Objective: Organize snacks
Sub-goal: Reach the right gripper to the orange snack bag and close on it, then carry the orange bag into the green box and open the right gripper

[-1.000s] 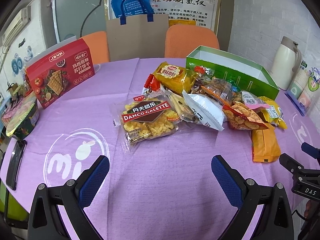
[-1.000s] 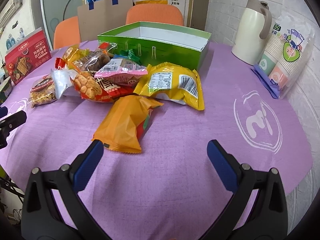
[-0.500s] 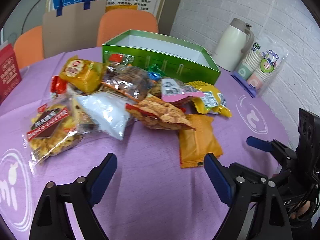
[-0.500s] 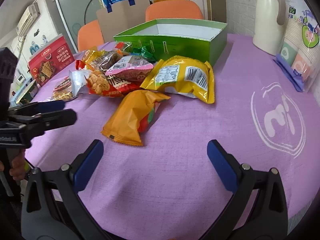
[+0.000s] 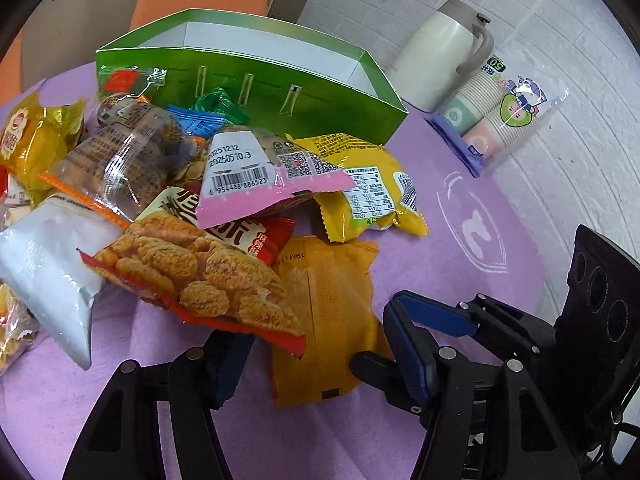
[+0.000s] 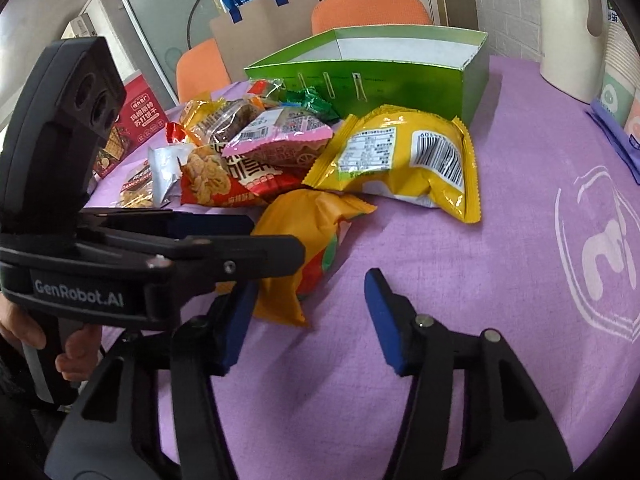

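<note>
— Two grippers are hanging low over the purple tablecloth [image 6: 500, 248], both beside the orange packet [image 5: 324, 320]. Are you seeing that?

— Yes. The left gripper [image 5: 316, 354] is standing spread wide, its blue pads on either side of the orange packet's near end; whether they are touching it, I cannot tell.

— And the right gripper [image 6: 310, 320]?

— Also spread, nothing between its fingers. Its left pad is sitting just beside the packet's near corner, while the other pad is hanging over bare cloth.

— Where is the packet lying?

— Flat on the cloth at the near edge of the snack heap, partly tucked under the red packet with fried pieces printed on it [image 5: 200, 276].

— What is piling up behind?

— A pink-edged packet [image 5: 264, 176] is resting on top of the red one, a yellow bag [image 6: 404, 160] is lying beside it, and a white pouch [image 5: 48, 268] is sitting to the left. The green box [image 5: 280, 92] is standing open just behind the heap.

— And to the far right?

— A cream jug [image 5: 440, 52] is standing next to a sleeve of paper cups [image 5: 500, 116].
</note>
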Motion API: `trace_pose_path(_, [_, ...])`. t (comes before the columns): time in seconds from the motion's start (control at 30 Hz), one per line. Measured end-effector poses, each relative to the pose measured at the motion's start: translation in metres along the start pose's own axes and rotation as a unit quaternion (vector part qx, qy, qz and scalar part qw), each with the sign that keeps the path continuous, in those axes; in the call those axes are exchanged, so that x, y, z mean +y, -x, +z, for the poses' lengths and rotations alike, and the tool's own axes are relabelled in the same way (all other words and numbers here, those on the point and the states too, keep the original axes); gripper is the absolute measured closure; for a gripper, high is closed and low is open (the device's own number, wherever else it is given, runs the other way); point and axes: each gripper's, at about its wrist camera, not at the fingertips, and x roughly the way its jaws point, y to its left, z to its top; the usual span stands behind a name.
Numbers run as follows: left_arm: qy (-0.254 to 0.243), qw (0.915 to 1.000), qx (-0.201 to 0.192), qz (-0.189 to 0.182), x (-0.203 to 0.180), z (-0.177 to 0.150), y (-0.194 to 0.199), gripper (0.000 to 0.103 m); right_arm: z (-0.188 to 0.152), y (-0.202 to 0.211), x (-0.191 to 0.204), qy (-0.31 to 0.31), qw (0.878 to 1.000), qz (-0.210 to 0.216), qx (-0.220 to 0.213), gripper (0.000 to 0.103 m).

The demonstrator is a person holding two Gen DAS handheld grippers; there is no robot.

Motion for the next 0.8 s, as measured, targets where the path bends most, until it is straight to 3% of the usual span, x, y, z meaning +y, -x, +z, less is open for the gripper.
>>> trace_pose_path(0.07, [-0.003,1.0000,0.002,-0.007,-0.001,0.001,-0.002,0.049,0.002,-0.004,0.001,0.000,1.000,0.005,-0.006,0.058])
trace_pose_path(0.1, [-0.004,1.0000,0.000,-0.009,-0.003,0.001,-0.003,0.051,0.001,-0.006,0.001,-0.003,1.000,0.019,-0.005,0.070])
trace_pose_path(0.23, [-0.007,0.9999,-0.011,-0.005,-0.007,-0.005,0.005,0.057,-0.002,0.000,0.005,-0.005,1.000,0.015,-0.010,0.075])
trace_pose_path(0.37, [-0.010,0.9993,-0.027,-0.023,-0.017,-0.007,0.026,0.057,-0.003,0.024,0.014,0.006,1.000,0.003,-0.027,0.077])
trace_pose_path(0.5, [-0.038,0.9961,-0.075,-0.028,-0.037,0.006,0.059,0.057,0.013,0.055,0.023,0.033,0.997,-0.009,-0.068,0.077])
trace_pose_path(0.63, [-0.060,0.9916,-0.112,-0.027,-0.044,0.039,0.079,0.057,0.044,0.069,0.024,0.050,0.993,-0.015,-0.111,0.077])
trace_pose_path(0.8, [-0.061,0.9890,-0.133,-0.025,-0.042,0.097,0.076,0.057,0.097,0.058,0.003,0.039,0.989,-0.017,-0.144,0.077])
